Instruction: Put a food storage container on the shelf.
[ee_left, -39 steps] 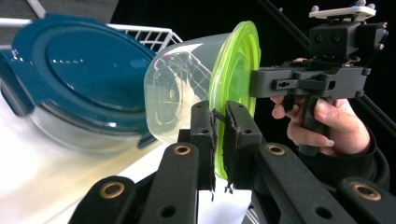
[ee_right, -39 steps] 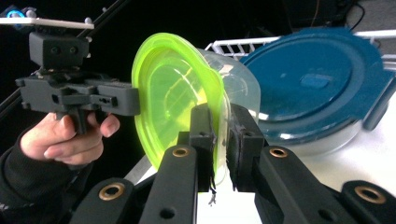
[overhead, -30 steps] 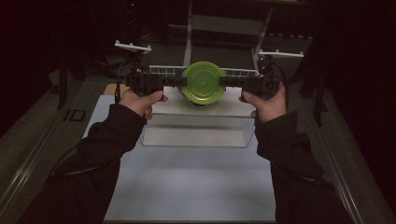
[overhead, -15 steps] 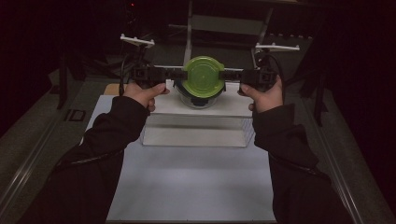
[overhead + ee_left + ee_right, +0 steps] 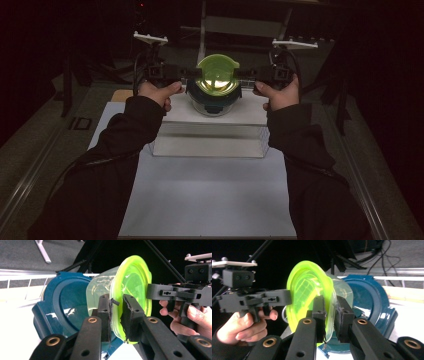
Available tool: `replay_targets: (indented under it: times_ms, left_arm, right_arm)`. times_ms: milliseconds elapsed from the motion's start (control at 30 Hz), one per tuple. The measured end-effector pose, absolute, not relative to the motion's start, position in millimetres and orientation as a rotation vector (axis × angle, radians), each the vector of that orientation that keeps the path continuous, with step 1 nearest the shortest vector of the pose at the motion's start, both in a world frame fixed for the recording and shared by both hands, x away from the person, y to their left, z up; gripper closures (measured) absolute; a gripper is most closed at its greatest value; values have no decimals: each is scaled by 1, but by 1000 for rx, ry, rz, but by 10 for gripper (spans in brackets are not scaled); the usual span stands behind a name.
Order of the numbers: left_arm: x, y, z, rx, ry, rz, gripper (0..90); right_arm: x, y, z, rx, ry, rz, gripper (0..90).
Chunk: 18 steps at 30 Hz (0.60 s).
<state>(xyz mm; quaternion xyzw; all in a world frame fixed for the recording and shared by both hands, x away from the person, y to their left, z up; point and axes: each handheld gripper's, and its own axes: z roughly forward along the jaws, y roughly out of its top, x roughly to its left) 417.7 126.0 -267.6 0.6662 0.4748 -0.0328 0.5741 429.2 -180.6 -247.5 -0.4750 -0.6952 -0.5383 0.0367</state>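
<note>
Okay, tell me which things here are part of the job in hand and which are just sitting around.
In the job:
green container
blue container beneath it
left tongs, gripping the green rim
right tongs, gripping the opposite rim

Just sitting around:
white box the blue container stands on
white mat
wooden board at the left

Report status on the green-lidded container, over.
Left tool and right tool each astride the green lid rim, both just easing open. Clear tub tipped over the blue container. Nothing in the way.
</note>
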Motion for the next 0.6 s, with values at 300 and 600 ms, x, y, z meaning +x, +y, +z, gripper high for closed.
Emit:
replay_targets:
  times_ms: [300, 600]
  left_arm:
    - [430, 118, -273, 1528, 1125, -108, 672]
    - [432, 119, -276, 1522, 1156, -119, 540]
  right_arm:
    - [446, -178, -250, -1581, -2114, -1615, 728]
    - [456, -174, -254, -1585, -2107, -1594, 653]
